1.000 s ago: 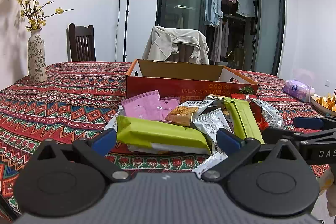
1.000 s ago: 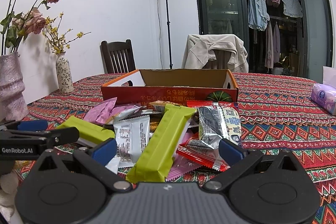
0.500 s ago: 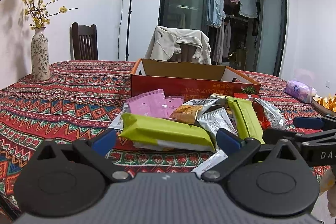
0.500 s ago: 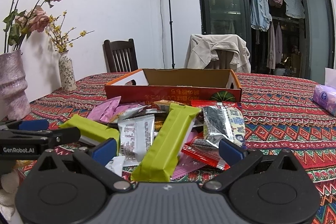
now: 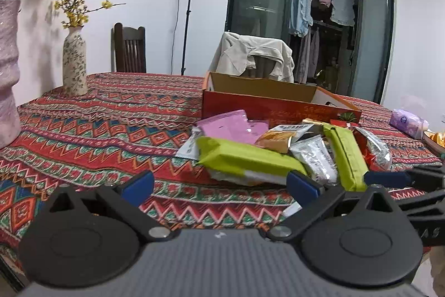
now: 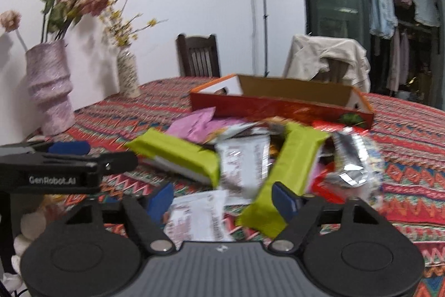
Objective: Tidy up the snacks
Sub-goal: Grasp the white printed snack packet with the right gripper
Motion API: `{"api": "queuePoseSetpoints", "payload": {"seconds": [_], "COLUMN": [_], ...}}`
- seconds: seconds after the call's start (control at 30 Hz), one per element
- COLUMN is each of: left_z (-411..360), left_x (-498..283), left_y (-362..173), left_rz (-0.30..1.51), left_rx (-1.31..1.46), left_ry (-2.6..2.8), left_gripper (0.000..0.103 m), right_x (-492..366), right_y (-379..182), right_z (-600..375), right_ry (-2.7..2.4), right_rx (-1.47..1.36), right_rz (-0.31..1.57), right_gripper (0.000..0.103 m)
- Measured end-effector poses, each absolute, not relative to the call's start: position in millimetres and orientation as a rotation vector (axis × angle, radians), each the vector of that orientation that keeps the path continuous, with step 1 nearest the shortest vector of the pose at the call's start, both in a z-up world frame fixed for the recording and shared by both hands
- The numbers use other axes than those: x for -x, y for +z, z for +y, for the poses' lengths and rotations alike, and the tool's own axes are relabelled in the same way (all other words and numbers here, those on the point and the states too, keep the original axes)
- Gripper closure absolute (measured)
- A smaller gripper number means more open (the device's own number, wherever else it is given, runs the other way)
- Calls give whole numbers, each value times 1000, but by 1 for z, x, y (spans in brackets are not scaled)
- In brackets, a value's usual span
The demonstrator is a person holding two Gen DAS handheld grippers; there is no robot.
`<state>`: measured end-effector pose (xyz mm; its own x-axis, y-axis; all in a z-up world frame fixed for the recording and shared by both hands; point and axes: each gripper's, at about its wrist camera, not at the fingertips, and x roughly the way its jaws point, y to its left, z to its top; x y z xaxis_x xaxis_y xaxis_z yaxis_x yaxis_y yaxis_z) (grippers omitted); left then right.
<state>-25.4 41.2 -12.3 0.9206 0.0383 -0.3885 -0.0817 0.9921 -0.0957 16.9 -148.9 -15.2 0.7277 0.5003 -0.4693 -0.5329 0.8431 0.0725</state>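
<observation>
A pile of snack packets lies on the patterned tablecloth before an open red cardboard box. It holds two green packets, a pink packet and silver packets. My left gripper is open and empty, just short of the near green packet. My right gripper is open and empty, its right finger beside the long green packet, over a white packet. Each gripper shows in the other's view.
Two flower vases stand at the table's left. A purple tissue pack and a dish of yellow food lie at the right. Chairs stand behind the table.
Both grippers have swung: the pile sits further right in the left view, and the right view has moved closer in over the packets and is blurred. Nothing was grasped.
</observation>
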Motion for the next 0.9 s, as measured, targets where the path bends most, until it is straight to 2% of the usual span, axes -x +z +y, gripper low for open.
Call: {"api": "queuePoseSetpoints", "payload": {"seconds": [0.03,0.1,0.37,0.53,0.9], "left_z": [44,48,59,59,45], "left_x": [27,29,34,33,18], "left_y": [-13,-15,-19,-20,-5], "left_rz": [399,401,415,419,411], "left_rx": [114,121,140,142,115], "left_ry": [66,72,81,75,63], "left_gripper": [0,0,0,0,0], "right_x": [-17,-17,-22,-21,-23], "right_y": [-17,-21,-31,-31,-4], "right_z": [-145,-138,-119,-121,-152], "right_ry": [583,593,593,583,555], "right_rx": [70,81,148,152,65], "right_rz": [511,530,597,596,451], "right_gripper": [42,46,47,59,62]}}
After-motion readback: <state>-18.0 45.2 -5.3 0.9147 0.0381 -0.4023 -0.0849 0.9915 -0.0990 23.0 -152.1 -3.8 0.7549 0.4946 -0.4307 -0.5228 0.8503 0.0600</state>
